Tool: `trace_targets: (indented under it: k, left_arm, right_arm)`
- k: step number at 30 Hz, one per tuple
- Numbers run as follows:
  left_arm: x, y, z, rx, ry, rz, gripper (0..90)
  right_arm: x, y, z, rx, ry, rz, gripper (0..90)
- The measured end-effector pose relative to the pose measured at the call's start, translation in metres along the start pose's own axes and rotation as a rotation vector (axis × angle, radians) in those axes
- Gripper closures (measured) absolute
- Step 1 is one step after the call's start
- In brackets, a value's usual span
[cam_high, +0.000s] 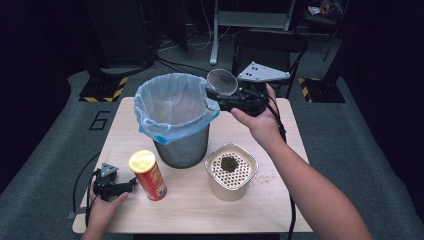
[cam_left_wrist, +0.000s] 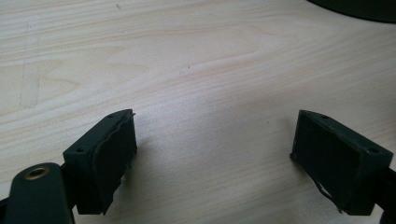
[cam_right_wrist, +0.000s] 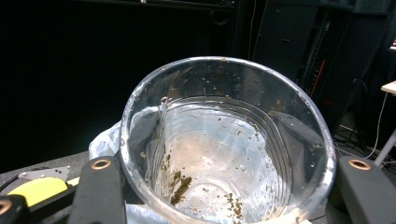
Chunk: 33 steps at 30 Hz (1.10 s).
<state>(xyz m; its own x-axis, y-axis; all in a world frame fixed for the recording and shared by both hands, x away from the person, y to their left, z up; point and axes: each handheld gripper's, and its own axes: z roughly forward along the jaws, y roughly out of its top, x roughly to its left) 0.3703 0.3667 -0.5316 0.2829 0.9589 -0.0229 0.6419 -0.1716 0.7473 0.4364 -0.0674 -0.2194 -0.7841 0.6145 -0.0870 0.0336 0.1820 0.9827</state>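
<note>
Clamped between my right gripper's (cam_right_wrist: 224, 196) jaws, the clear plastic cup (cam_right_wrist: 224, 144) hangs tilted at the rim of the mesh waste bin (cam_high: 181, 150) with its blue liner (cam_high: 172, 107), wet tea dregs clinging inside. I judge I'm mid-dump; next comes a steeper tip over the liner. My left gripper (cam_left_wrist: 215, 158) rests spread and empty on the wooden table (cam_left_wrist: 196, 60), beside the chip can (cam_high: 148, 175).
</note>
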Motion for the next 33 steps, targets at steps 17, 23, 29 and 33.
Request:
trace_targets:
  k: [17,23,29,33]
  left_arm:
    - [0.001,0.000,0.000,0.003,-0.005,0.008,12.9]
    - [0.001,0.000,0.000,0.007,-0.002,0.011,13.1]
    - [0.001,0.001,0.000,0.010,-0.003,0.010,13.1]
    - [0.001,0.000,0.000,0.007,-0.002,0.010,13.1]
  right_arm:
    - [0.001,-0.005,0.055,0.040,-0.002,-0.009,36.4]
    - [0.002,-0.007,0.070,0.055,0.013,-0.003,36.2]
    - [0.002,-0.009,0.082,0.061,0.008,0.024,34.1]
    - [0.004,-0.011,0.089,0.072,0.009,0.024,33.2]
